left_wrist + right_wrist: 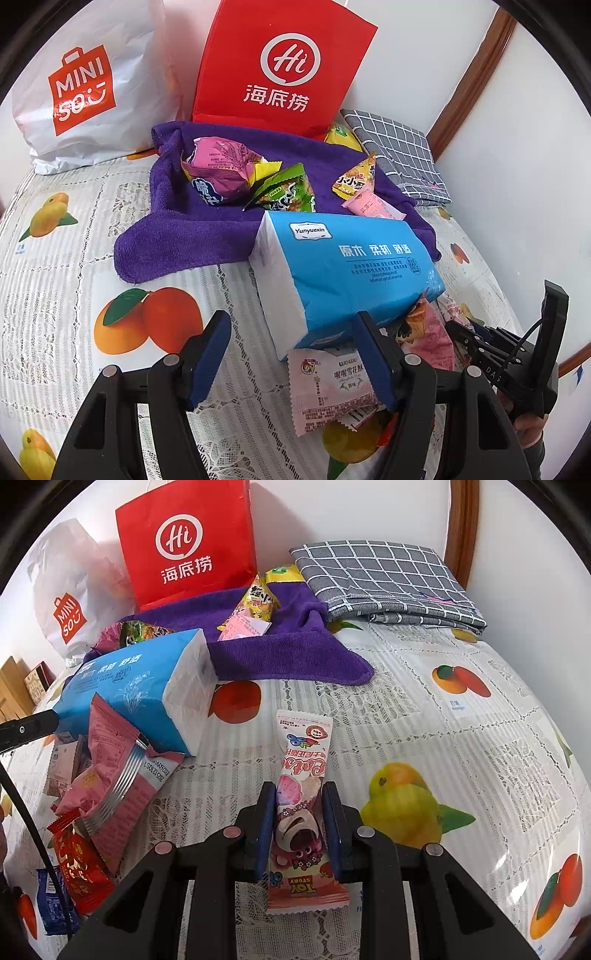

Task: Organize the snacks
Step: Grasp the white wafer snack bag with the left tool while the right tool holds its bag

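My right gripper (298, 794) is shut on a long pink Toy Story snack packet (301, 812), held just above the tablecloth. My left gripper (291, 332) is open and empty, its fingers either side of the near corner of a blue tissue pack (347, 269). A pale pink snack packet (332, 387) lies under that corner. Several snacks lie on a purple towel (221, 240): a pink bag (218, 173), a green packet (288, 192) and a yellow packet (354, 177). In the right wrist view a pink bag (110, 786) and a red packet (79, 871) lie at the left.
A red paper bag (280, 66) and a white Miniso bag (85, 88) stand against the wall behind the towel. A folded grey checked cloth (388, 579) lies at the back right. The fruit-print tablecloth (424, 720) covers the table. My right gripper shows in the left wrist view (517, 354).
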`<state>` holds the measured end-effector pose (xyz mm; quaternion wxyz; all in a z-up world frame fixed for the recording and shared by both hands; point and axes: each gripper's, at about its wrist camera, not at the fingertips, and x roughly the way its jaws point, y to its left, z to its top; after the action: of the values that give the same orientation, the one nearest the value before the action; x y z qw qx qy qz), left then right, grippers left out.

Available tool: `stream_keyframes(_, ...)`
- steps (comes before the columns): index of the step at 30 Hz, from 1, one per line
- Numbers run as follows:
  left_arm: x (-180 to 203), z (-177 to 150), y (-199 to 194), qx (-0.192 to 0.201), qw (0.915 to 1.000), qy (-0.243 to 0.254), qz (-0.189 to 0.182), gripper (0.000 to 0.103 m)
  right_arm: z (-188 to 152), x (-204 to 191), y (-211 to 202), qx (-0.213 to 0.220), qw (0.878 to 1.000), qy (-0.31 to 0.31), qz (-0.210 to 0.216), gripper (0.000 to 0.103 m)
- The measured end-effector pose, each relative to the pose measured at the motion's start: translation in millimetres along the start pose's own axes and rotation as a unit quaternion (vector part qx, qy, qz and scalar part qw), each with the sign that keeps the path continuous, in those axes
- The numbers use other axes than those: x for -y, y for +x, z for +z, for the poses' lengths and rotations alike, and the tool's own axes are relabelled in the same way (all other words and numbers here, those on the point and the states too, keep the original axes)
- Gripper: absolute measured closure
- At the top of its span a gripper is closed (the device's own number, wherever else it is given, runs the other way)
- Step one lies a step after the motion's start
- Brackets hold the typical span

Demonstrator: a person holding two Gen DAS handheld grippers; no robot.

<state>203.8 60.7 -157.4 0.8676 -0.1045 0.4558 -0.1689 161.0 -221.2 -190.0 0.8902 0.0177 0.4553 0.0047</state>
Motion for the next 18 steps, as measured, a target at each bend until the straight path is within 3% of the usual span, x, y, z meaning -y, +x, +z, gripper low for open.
stream_keyframes(18, 1.1, -0.3, 1.7, -0.002, 1.0, 0.004, 0.0, 0.037, -0.1, 1.2, -0.7, 0.0, 1.0, 0.006, 0.007, 0.078)
